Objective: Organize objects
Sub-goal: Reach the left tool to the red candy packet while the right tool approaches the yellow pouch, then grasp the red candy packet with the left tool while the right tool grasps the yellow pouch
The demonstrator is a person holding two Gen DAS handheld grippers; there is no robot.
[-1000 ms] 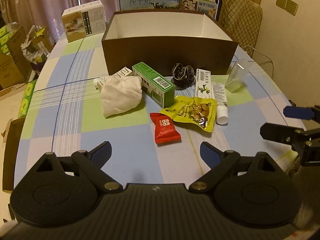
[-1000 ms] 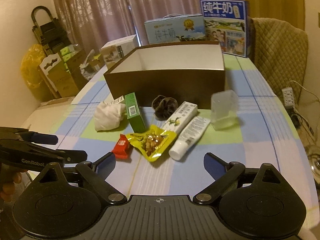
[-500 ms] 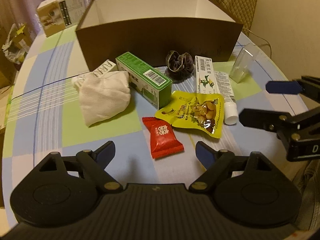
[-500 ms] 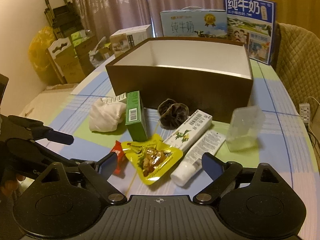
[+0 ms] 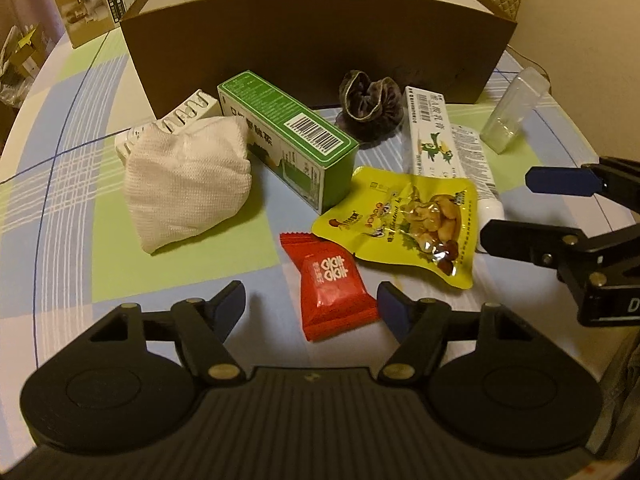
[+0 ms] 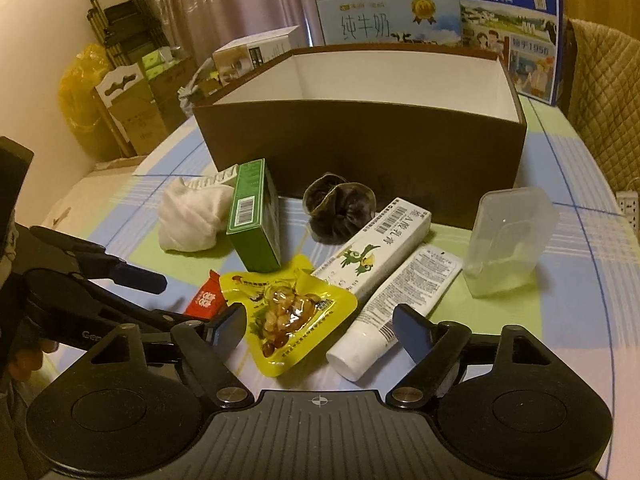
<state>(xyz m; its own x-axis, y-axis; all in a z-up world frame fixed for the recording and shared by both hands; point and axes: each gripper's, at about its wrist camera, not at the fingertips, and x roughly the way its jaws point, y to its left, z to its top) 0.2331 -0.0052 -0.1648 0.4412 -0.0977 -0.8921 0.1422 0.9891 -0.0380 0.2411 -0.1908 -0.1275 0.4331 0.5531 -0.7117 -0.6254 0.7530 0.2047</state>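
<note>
My left tongs [image 5: 310, 304] hang wide apart and empty just above the tabletop [image 5: 68, 208], with the red candy packet [image 5: 334, 284] lying between their blue tips. Ahead and to the left of them sits the white cloth bundle [image 5: 184, 180], resting against a small white ribbed item [image 5: 188, 112] behind it. Straight ahead lies the green carton [image 5: 288, 136], and beyond it the dark scrunchie [image 5: 370, 106] sits close to the wall of the brown open box [image 5: 312, 40]. To the right of the left tongs, the yellow snack pouch [image 5: 416, 224] overlaps the lower end of the white ointment box [image 5: 430, 136], with the white tube [image 6: 396, 312] alongside. My right tongs [image 6: 318, 326] are also spread wide and hold nothing; the yellow pouch and the tube's capped end lie between their tips. Ahead and to the right of them stands the clear plastic container [image 6: 508, 240], apart from the tube. Behind the brown box stand two milk cartons [image 6: 384, 20].
</note>
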